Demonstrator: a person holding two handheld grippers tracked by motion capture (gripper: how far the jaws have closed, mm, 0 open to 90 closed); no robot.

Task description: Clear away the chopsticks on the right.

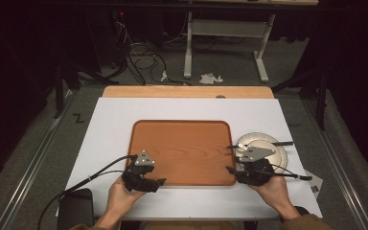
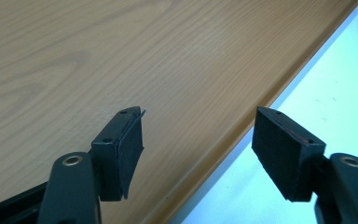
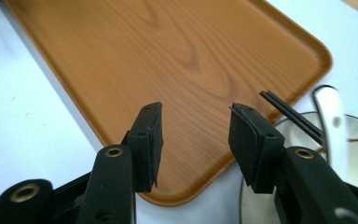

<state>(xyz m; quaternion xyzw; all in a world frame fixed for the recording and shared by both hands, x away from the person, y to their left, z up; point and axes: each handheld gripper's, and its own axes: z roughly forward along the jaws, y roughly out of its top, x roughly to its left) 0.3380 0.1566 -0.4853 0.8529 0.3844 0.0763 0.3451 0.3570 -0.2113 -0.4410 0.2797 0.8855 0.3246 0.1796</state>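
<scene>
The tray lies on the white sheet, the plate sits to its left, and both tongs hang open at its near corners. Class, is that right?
Wrong in one respect: the plate sits to the right of the tray, as the high view shows. The rest holds: left tongs and right tongs are open.

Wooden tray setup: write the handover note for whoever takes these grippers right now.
Left gripper: open, holds nothing, over the near left edge of the wooden tray.
Right gripper: open, holds nothing, over the tray's near right corner.
Things: the tray lies bare on the white mat. The plate sits on the mat just right of the tray, with black chopsticks and a white spoon lying across it.
Done: nothing loaded or gripped.
Left: probably grip or load the tray.
</scene>
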